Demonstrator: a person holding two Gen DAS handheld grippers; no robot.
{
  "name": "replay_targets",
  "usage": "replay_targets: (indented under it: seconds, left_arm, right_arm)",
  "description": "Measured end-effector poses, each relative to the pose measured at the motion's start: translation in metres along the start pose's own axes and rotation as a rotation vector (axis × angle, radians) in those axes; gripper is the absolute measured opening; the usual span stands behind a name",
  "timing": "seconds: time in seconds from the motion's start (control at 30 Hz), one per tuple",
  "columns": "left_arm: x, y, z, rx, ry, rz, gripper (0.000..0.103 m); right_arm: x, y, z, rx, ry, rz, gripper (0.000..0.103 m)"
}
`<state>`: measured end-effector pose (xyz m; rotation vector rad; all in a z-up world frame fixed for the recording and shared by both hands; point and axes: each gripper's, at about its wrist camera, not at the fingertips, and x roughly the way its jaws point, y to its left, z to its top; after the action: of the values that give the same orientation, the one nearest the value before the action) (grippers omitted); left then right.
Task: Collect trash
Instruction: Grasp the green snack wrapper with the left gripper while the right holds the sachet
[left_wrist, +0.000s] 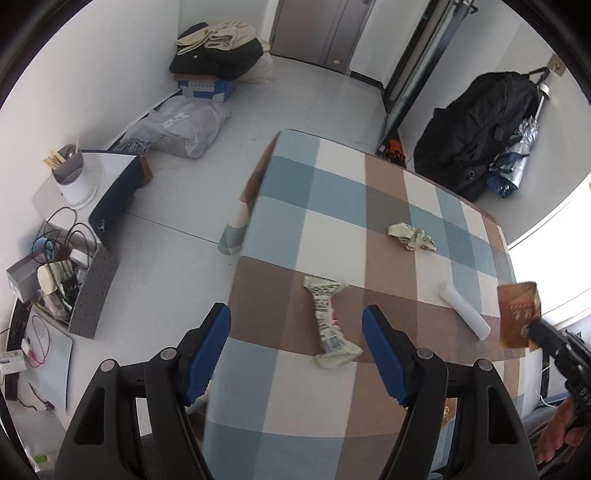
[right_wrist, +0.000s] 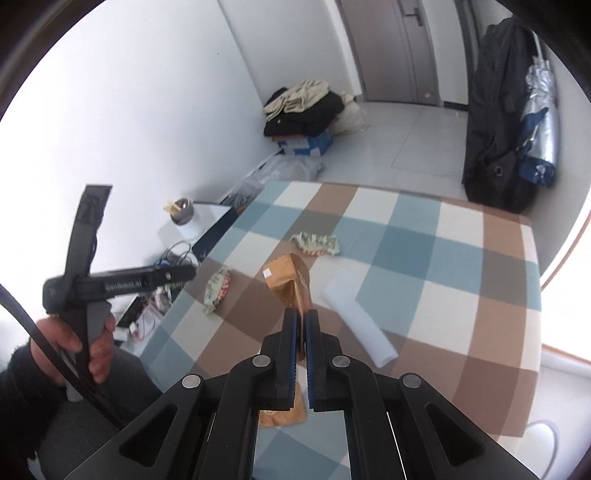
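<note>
The right gripper (right_wrist: 301, 317) is clamped on a brown packet (right_wrist: 290, 278), lifted above the checked table (right_wrist: 461, 258). The left gripper (left_wrist: 295, 332) hangs wide open, empty, over a twisted green wrapper (left_wrist: 327, 321).

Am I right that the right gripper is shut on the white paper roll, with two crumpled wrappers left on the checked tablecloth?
Not quite. The right gripper is shut on the brown packet, as the right wrist view shows. The white paper roll lies on the checked tablecloth with both crumpled wrappers.
</note>
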<state>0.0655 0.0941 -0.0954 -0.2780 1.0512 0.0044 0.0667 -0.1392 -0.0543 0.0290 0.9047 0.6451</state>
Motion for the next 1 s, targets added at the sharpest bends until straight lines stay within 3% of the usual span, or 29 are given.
replay_targets:
  seconds: [0.17,0.4,0.53,0.77,0.87,1.0]
  left_arm:
    - [0.007,-0.007,0.001,0.031,-0.017,0.019,0.07]
    - [0.023,-0.008,0.006,0.003,0.033,0.001,0.07]
    - [0.027,-0.016,0.008,0.049,0.018,0.05,0.07]
    - [0.04,-0.027,0.01,0.085,0.035,0.101,0.063]
    - [0.045,-0.031,0.008,0.119,0.063,0.115,0.052]
    - [0.044,-0.038,0.004,0.162,0.082,0.111,0.051]
  right_arm:
    - [-0.01,-0.02,-0.001,0.053,-0.016,0.003,0.003]
    - [-0.02,-0.034,-0.001,0.076,-0.039,0.004,0.004]
    - [-0.03,-0.037,-0.001,0.087,-0.061,0.014,0.004]
    - [-0.036,-0.036,0.004,0.09,-0.089,0.025,0.004]
    - [-0.037,-0.036,0.004,0.086,-0.089,0.025,0.004]
    - [-0.037,-0.038,0.004,0.103,-0.08,0.042,0.004]
